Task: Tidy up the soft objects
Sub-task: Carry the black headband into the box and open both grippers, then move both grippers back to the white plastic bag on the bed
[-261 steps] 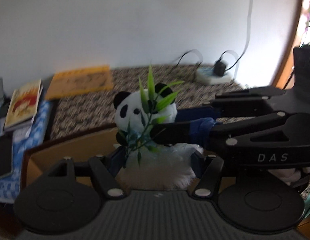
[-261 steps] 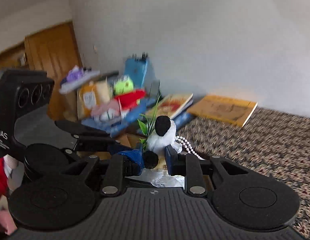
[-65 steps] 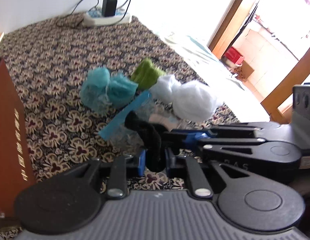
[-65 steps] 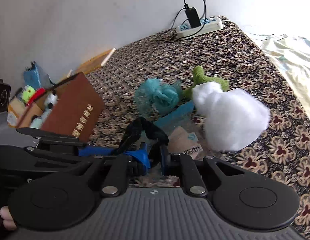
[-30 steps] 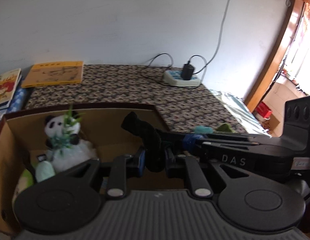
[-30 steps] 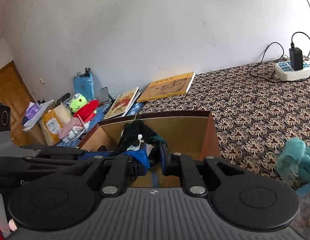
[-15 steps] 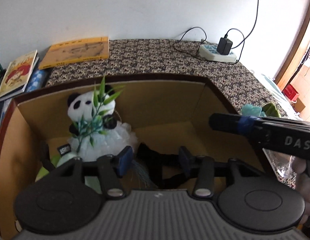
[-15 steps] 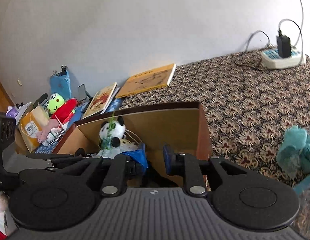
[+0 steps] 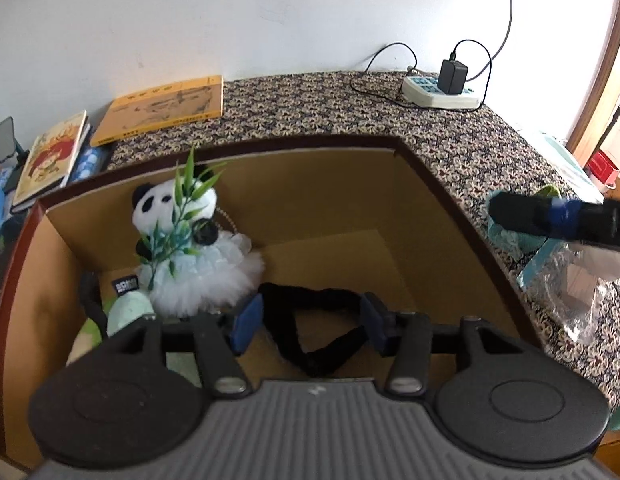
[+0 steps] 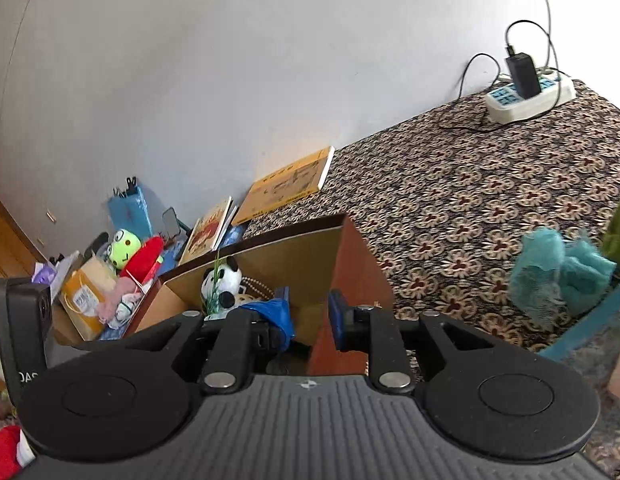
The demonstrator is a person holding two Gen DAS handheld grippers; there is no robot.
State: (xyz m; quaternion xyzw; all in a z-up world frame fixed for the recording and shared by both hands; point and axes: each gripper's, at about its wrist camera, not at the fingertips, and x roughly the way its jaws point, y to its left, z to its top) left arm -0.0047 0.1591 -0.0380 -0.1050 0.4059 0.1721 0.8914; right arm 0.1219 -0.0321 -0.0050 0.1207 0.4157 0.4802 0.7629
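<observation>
The black strap [image 9: 310, 332] lies on the floor of the box [image 9: 430, 184], low in the centre of your left wrist view, looped in a loose triangle. It sits between the fingers of your left gripper [image 9: 308, 322] but below them; the blue pads stand apart on either side and neither presses on it. Those jaws have just been opening, with the strap lying loose between them.

Just left of the strap, the panda [image 9: 182, 240] stands upright in its white frill, with a green sprig across its front. A pale green soft toy [image 9: 128, 310] lies at its lower left, against the box wall.

Your right gripper [image 10: 308, 318] holds nothing: its jaws stand a little apart and have just been opening, over the box's near corner. In the left wrist view its closed-looking tip pokes in from the right edge, outside the box.

Right of the box, on the patterned cloth [image 10: 450, 200], lies a teal mesh bundle [image 10: 558, 276].
</observation>
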